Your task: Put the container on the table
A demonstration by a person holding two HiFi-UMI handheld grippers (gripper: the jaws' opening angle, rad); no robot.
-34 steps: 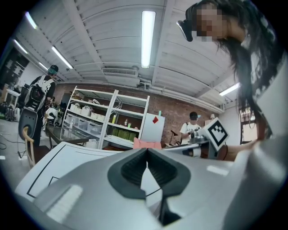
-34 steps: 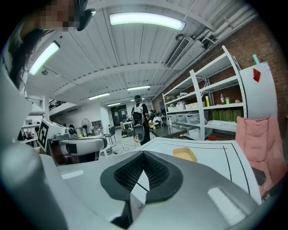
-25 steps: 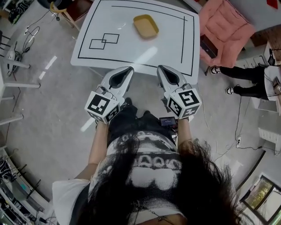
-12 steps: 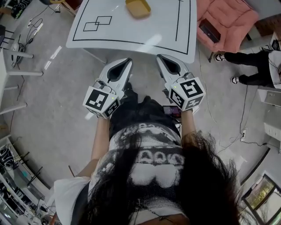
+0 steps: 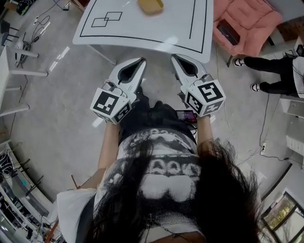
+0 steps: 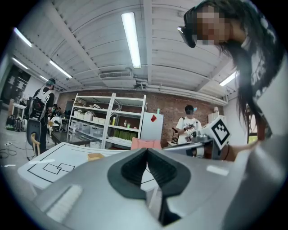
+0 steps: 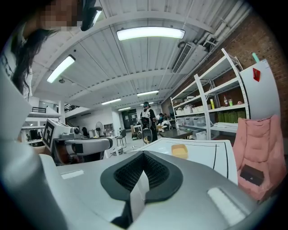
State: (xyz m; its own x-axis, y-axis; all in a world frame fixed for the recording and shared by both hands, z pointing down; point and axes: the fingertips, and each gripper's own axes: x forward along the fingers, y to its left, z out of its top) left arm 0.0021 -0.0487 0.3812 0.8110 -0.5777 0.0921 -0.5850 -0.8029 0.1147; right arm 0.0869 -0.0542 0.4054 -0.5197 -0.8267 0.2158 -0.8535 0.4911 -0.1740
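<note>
The yellow container [image 5: 151, 5] rests on the white table [image 5: 142, 28] at the far top of the head view, inside the black outline. My left gripper [image 5: 141, 61] and right gripper [image 5: 174, 57] hang side by side over the floor, just short of the table's near edge, both shut and empty. In the left gripper view the pads [image 6: 135, 168] meet in front of the table [image 6: 54, 161] and the container [image 6: 95, 156]. The right gripper view shows its closed jaws below the container [image 7: 180, 151] on the table [image 7: 204, 150].
A pink armchair [image 5: 247, 21] with a dark object [image 5: 228, 32] stands right of the table. A seated person's legs [image 5: 266, 78] stretch in at the right. White stands [image 5: 19, 52] and cables lie at the left. Shelving [image 6: 108, 128] and other people stand beyond the table.
The table and container have slid toward the top of the head view; both grippers have drawn back from the table edge over the floor, still shut and empty.
</note>
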